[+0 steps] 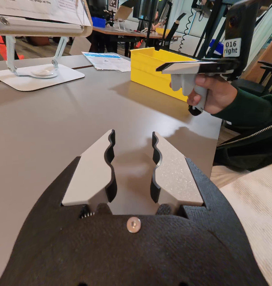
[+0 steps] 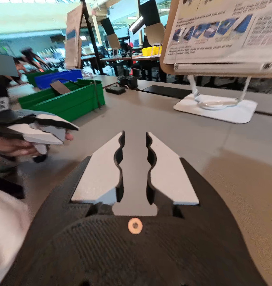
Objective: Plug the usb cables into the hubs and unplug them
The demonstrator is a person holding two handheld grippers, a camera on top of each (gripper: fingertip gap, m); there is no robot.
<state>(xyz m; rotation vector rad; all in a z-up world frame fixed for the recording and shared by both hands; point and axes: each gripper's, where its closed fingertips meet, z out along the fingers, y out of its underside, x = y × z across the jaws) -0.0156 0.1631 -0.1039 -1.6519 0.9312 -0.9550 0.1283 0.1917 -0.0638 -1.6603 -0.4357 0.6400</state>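
USB cord (image 2: 97, 94), thin and dark, if that is what it is: hangs over the near end wall of a green bin (image 2: 70, 105) toward the left edge of the worktop (image 2: 163, 131); plug not visible. Small flat black box (image 2: 115, 89) at the far edge, possibly a hub; cannot tell. Blue bin (image 2: 55, 79) just behind the green one.

Left tool (image 1: 133, 133) released, fingers well apart, only bare worktop (image 1: 70, 123) between them, hovering above the near edge. Same tool in the right wrist view (image 2: 68, 135) at the left side, carried by the left hand (image 2: 13, 148), pointing toward the middle.

Right tool (image 2: 135, 133) also released, with a narrower gap, grasping nothing, aimed at the far edge. Seen from the side in the left wrist view (image 1: 159, 68), held level above the worktop by the right hand (image 1: 215, 96) in a dark green sleeve, just in front of a yellow bin (image 1: 147, 74) near the right edge.

White document stand (image 1: 39, 82) at the far edge, printed sheets clipped on top; in the right wrist view (image 2: 225, 111) toward the far right corner. Loose printed sheet (image 1: 107, 61) flat beside the yellow bin at the far edge.
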